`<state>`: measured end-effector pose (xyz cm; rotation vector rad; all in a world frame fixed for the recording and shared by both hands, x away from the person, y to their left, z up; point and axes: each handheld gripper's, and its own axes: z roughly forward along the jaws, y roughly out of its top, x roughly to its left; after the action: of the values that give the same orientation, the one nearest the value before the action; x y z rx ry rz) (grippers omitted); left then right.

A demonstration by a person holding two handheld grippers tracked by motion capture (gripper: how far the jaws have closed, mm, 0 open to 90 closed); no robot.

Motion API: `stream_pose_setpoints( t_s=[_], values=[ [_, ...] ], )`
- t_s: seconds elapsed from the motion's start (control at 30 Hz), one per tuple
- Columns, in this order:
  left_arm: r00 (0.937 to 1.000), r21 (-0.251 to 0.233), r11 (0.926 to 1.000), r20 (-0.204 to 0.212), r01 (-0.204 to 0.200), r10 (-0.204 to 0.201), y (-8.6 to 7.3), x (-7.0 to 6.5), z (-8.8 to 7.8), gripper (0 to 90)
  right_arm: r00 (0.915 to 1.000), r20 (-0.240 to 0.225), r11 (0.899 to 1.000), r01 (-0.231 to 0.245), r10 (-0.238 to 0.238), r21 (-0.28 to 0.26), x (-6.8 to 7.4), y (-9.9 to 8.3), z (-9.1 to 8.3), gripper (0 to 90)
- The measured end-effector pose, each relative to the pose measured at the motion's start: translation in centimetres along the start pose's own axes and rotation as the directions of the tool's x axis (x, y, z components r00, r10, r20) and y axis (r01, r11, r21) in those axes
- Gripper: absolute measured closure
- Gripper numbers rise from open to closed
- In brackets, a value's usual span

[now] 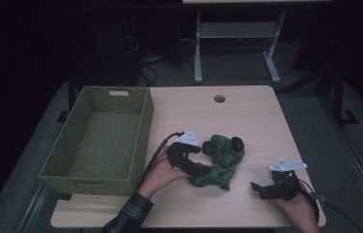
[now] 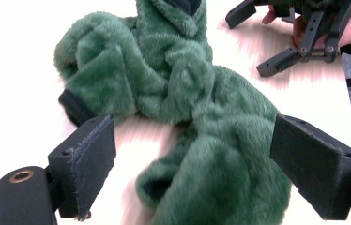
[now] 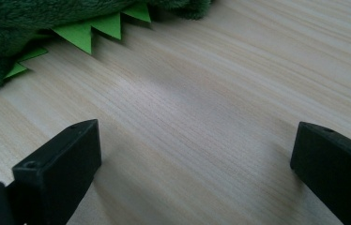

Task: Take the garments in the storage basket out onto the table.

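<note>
table (image 1: 247, 116): light wood-grain top, rounded corners, sits on a grey floor mat. Your landmark for everything below.
cable hole (image 1: 219, 98): round cut-out near the table's far edge, about mid-width.
basket (image 1: 140, 141): green woven, rectangular, on the table's left side, overhanging the left edge. Handle slot in its far wall.
plush toy (image 1: 221, 160): green, furry, crumpled on the table near its middle, right of the basket and apart from it. Dark patches at the cuffs; bright green zigzag felt trim (image 3: 94, 30) lies flat on the wood on the side facing your right hand.
left gripper (image 2: 192, 154): on the table between basket and toy, your hand behind it, pointing at the toy. Jaws spread wide; a furry fold of the toy lies between them, pads not pressing on it. Grips nothing.
right gripper (image 3: 194, 154): near the table's front right corner, well apart from the toy. Jaws wide open over bare wood, holding nothing.
sleeve (image 1: 128, 213): plaid, your left arm, crossing the table's front edge.
room: dim behind the table. Grey metal frame stand (image 1: 238, 34) on the floor beyond the far edge, loose cables (image 1: 145, 63) on the floor to its left.
lighting: the tabletop is the only lit surface; the left gripper view is washed out white around the toy.
</note>
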<state>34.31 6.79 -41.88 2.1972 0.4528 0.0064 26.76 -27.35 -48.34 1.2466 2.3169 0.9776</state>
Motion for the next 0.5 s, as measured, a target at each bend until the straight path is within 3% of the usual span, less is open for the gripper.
stream_pose_setpoints(
  t_s=[0.5],
  values=[
    [0.9982,-0.026,0.9995,-0.057,-0.019,0.017,-4.5,-2.2,-1.9,12.8,1.0,-0.002,1.0,0.001,-0.001,0.003,-0.1,0.0,0.0,3.3]
  ],
)
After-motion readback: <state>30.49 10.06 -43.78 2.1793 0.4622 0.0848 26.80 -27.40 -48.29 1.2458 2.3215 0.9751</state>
